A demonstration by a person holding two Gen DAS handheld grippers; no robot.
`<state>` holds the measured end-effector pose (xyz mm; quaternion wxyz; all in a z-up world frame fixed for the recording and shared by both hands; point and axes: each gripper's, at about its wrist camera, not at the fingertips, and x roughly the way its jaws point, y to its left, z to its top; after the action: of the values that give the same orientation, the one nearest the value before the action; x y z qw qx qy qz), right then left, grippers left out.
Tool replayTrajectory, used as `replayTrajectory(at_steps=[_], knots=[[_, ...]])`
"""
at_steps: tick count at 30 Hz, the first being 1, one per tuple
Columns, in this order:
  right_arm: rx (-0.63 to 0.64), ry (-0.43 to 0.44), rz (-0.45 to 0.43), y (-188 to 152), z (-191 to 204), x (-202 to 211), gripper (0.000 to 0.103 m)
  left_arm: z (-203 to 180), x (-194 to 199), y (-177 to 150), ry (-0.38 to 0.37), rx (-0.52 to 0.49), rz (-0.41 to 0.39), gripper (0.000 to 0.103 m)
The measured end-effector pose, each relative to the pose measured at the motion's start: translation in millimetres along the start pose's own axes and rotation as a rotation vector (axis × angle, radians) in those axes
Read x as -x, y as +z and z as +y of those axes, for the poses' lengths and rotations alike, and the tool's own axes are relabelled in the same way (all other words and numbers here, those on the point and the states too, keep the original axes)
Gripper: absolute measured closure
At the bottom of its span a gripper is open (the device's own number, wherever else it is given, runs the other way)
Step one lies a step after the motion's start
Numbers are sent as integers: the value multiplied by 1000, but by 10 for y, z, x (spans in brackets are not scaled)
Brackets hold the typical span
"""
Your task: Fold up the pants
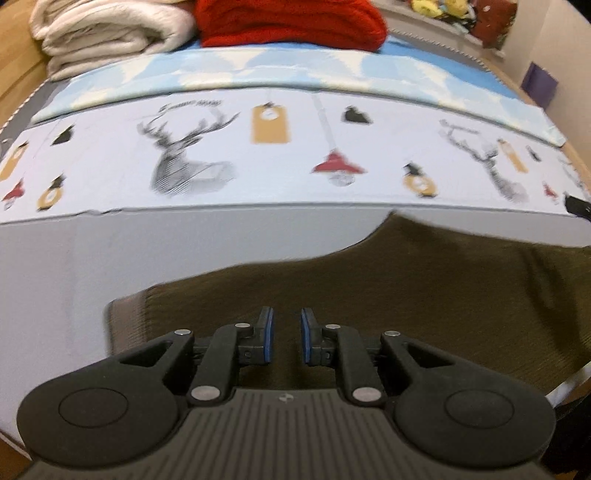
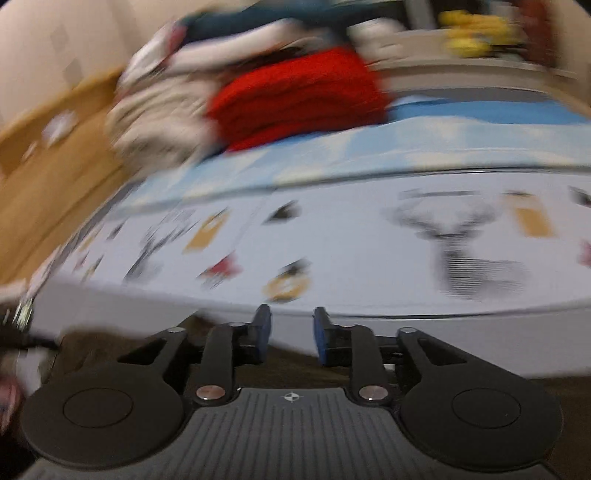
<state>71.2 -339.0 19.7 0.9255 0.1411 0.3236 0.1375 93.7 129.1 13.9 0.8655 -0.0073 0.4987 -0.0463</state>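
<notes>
Dark olive pants lie flat along the near edge of the bed, laid out for folding, as the left gripper and right gripper hover released, empty-jawed, above them.

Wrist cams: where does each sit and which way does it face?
Left wrist: on the left gripper, tilted down at dark olive ribbed pants on the deer-print white sheet; gripper open, empty.
Right wrist: on the right gripper, aimed shallower across the bed, blurred; gripper open, empty.
Shared: sheet, red knitted fabric pile, cream folded blanket.
</notes>
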Motion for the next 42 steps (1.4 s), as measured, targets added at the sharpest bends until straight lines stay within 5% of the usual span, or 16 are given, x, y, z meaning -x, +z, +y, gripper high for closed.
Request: replayTrajectory(at_steps=[5, 14, 21, 26, 32, 34, 35, 36, 42], knots=[[-225, -269, -134, -235, -929, 828, 72, -627, -68, 113, -66, -107, -6, 86], [-751, -683, -220, -1221, -2473, 2065, 69, -1534, -221, 133, -126, -281, -8, 81], [-1037, -624, -169, -1839, -3060, 2183, 59, -1697, -344, 213, -120, -284, 6, 81], [-1074, -552, -90, -1862, -3079, 1962, 55, -1719, -420, 238, -104, -292, 21, 81], [-1095, -579, -85, -1755, -3049, 1835, 54, -1723, -446, 227, -100, -304, 27, 81], [-1085, -605, -98, -1733, -3022, 1804, 59, -1695, -440, 226, -98, -299, 27, 81], [-1083, -608, -106, -1734, -3024, 1798, 72, -1681, -432, 225, -96, -296, 25, 81], [-1101, -605, -120, -1741, -3022, 1802, 75, -1665, -424, 227, -95, -292, 23, 81], [-1024, -672, -201, -1431, -2667, 1867, 78, -1473, -337, 231, -90, -258, 8, 81]])
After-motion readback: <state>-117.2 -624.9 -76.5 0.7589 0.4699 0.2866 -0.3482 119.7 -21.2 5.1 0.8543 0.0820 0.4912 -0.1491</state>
